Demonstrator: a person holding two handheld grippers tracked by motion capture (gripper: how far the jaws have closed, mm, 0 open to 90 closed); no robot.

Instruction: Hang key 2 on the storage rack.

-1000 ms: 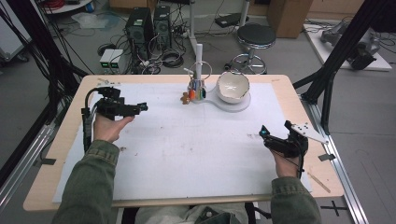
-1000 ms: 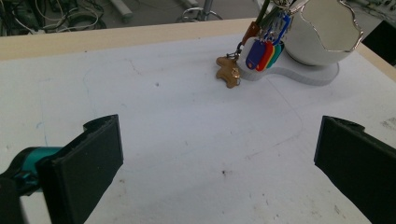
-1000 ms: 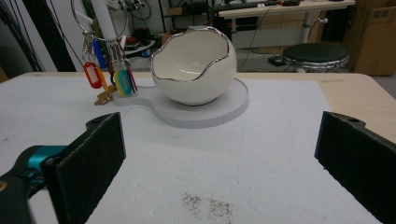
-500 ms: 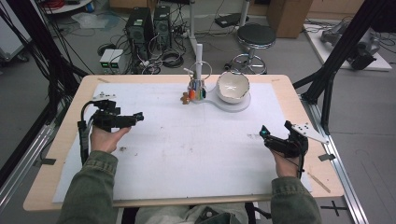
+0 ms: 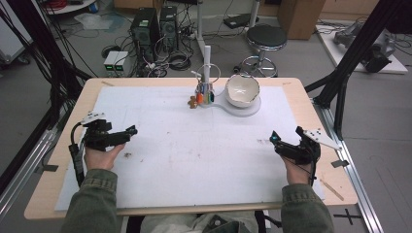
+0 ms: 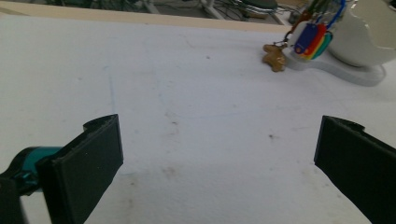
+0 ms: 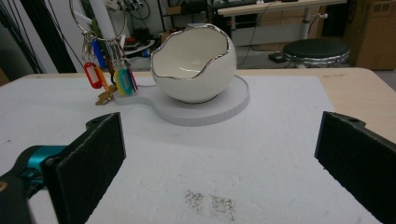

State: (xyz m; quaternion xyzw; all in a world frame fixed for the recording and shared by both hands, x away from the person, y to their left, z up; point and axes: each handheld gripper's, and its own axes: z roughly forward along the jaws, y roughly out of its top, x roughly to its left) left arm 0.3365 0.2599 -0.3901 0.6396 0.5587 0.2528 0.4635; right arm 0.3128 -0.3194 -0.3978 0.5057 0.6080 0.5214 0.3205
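**High view: both grippers parked wide open, nothing in the egg bowl**

High view had the person's two hands resting on the white sheet (image 5: 194,145) that covered most of the table (image 5: 58,194). The left gripper (image 5: 127,133) sat near the table's left edge, pointing inward, and the right gripper (image 5: 275,140) was close to the right edge, well apart from it. Neither was touching anything but air.

The container stuff was all up by the far edge, roughly in the middle. There was a white bowl (image 5: 242,90) shaped like a cracked eggshell with a thin metallic rim, sitting on the round end of a flat white stand (image 5: 252,108). From the right gripper view I could see into the bowl (image 7: 194,63) a fair way and the part that showed looked empty; the very bottom was hidden by its front wall.

On the narrow end of the stand a white post held a ring with a bunch of coloured key tags (image 7: 105,74), red, yellow and green among them. A small brown charm (image 6: 274,57) from the bunch lay on the sheet just beside the stand.

Both gripper views showed the jaws spread wide with nothing between them.
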